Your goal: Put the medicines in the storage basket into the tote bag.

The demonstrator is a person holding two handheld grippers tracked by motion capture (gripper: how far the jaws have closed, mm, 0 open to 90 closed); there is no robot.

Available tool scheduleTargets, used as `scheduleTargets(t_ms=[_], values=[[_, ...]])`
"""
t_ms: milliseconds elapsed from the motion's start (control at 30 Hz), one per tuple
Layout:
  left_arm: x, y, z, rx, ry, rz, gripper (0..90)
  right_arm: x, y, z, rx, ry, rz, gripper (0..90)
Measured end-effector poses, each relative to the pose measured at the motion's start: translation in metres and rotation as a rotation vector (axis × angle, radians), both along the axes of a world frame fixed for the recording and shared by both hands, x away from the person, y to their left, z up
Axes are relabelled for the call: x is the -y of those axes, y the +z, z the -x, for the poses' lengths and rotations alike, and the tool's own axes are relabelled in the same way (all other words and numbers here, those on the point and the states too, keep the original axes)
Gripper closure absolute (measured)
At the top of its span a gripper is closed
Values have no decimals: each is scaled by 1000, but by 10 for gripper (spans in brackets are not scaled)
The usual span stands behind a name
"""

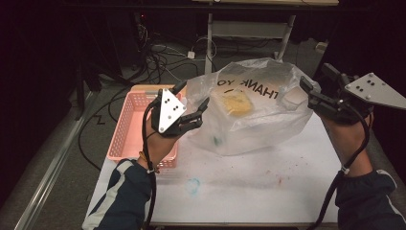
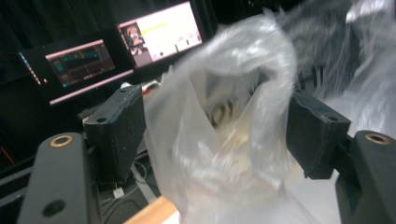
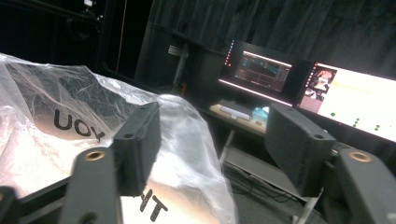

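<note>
I count one clear crinkled plastic bag (image 1: 258,110) printed with black letters, one pale yellow lump (image 1: 234,102) inside it, one pink perforated plastic basket (image 1: 131,127), and one white paint-flecked tabletop (image 1: 249,182). I have two black grippers, left gripper (image 1: 194,108) and right gripper (image 1: 309,93), and two lit monitors (image 3: 299,79) behind.

This looks like a lab or recording studio. Black curtains (image 3: 280,23) hang all round the dark room. Loose cables (image 1: 158,57) sprawl over the floor at eleven o'clock from the white table (image 1: 249,182). Two lit monitors (image 3: 322,84) stand on a desk beyond it, showing software screens.
</note>
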State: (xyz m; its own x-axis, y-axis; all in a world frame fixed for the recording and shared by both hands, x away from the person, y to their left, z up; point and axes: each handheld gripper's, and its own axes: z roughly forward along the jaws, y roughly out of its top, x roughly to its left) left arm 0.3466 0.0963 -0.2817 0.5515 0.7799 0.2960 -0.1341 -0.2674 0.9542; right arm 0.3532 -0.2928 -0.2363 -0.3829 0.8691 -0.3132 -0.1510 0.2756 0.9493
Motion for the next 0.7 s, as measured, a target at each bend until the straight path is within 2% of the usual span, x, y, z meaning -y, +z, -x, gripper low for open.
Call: scheduleTargets(t_ms=[67, 100, 133, 167, 233, 333, 367, 500, 567, 667, 700], values=[[0, 3, 3, 5, 4, -5, 248, 0, 1, 5, 1, -4, 1, 342], [2, 1, 4, 7, 17, -28, 238, 2, 0, 7, 2, -3, -4, 338], [4, -4, 5, 5, 27, -58, 227, 2, -9, 12, -10, 14, -15, 335], [4, -11, 5, 0, 27, -79, 227, 2, -9, 12, -10, 14, -15, 335], [1, -24, 6, -19, 22, -95, 198, 1, -21, 18, -9, -3, 24, 319], [-7, -38, 9, -63, 15, -93, 160, 6, -37, 25, -22, 5, 18, 315], [-9, -41, 12, -70, 18, -104, 157, 7, -46, 28, -43, 7, 27, 308], [-16, -50, 19, -84, 14, -125, 157, 9, -56, 29, -58, 9, 45, 283], [-20, -53, 22, -90, 14, -119, 155, 10, -61, 31, -70, 20, 40, 259], [-29, -54, 27, -93, -27, -104, 143, 12, -68, 33, -88, 42, 28, 246], [-33, -52, 30, -96, -52, -86, 143, 12, -70, 33, -102, 37, 28, 247]])
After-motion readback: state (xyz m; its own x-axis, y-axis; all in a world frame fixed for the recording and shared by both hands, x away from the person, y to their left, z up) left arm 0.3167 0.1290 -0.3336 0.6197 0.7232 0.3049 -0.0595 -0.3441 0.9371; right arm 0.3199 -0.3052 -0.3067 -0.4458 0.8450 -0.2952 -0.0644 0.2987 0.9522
